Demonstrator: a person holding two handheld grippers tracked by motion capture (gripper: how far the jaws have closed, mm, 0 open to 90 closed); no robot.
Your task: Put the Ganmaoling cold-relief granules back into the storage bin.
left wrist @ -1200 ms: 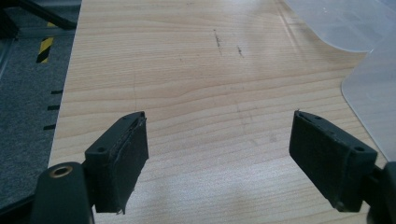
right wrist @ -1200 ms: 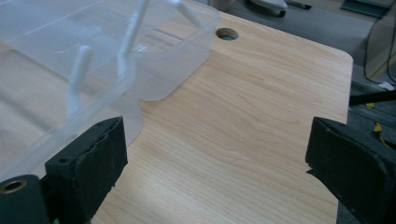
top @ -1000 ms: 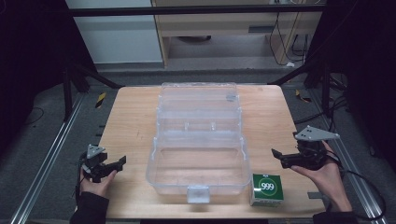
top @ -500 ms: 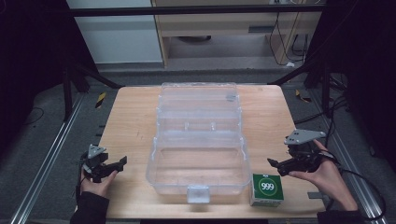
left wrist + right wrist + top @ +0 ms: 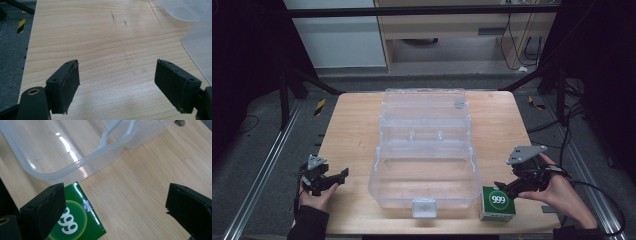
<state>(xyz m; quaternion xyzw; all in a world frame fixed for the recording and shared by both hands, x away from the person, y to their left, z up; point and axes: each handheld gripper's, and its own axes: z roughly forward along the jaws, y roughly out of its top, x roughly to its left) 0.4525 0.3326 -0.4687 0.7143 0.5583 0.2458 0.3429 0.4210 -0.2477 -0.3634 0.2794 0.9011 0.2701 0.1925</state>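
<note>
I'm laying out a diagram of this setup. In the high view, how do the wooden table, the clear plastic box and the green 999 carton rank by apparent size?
Largest to smallest:
1. wooden table
2. clear plastic box, standing open
3. green 999 carton

The gaps are wide, so nearness to the camera doesn't affect the order.

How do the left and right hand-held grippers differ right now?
The left hand-held gripper sits at the table's left edge over bare wood, apart from the clear plastic storage box. The right hand-held gripper hovers by the green square 999 carton, one jaw over the carton in the right gripper view. Both are open and hold nothing.
</note>
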